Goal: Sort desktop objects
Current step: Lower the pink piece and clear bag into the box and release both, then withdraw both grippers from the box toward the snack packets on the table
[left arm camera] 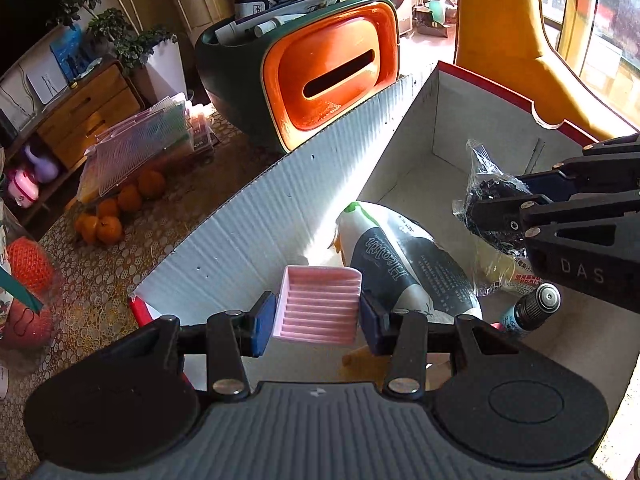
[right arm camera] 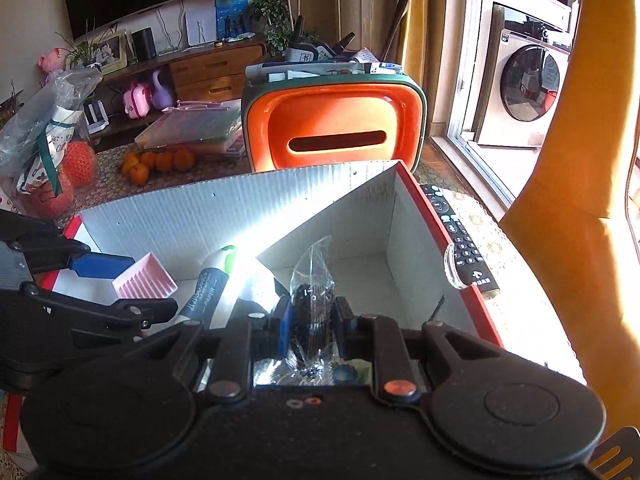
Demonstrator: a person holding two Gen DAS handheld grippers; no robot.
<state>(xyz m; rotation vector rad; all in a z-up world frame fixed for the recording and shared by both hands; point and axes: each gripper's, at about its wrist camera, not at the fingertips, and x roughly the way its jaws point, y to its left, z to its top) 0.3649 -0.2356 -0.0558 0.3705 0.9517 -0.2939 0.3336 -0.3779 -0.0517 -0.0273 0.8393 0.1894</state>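
Observation:
My left gripper (left arm camera: 318, 316) is shut on a pink ribbed tray (left arm camera: 318, 304) and holds it over the near left corner of the white cardboard box (left arm camera: 280, 208); it shows from the side in the right wrist view (right arm camera: 140, 280). My right gripper (right arm camera: 312, 320) is shut on a clear plastic bag of small black pieces (right arm camera: 314, 300), held over the box's middle; it also shows in the left wrist view (left arm camera: 488, 200). A tissue pack (left arm camera: 408, 264) and a small dark-capped bottle (left arm camera: 532, 308) lie inside the box.
An orange and green tissue box holder (left arm camera: 324, 76) with pens on top stands behind the box. Several oranges (left arm camera: 116, 208) and clear plastic folders (left arm camera: 148, 144) lie at the left. A black remote (right arm camera: 460, 236) lies right of the box. A yellow chair (right arm camera: 580, 160) stands at right.

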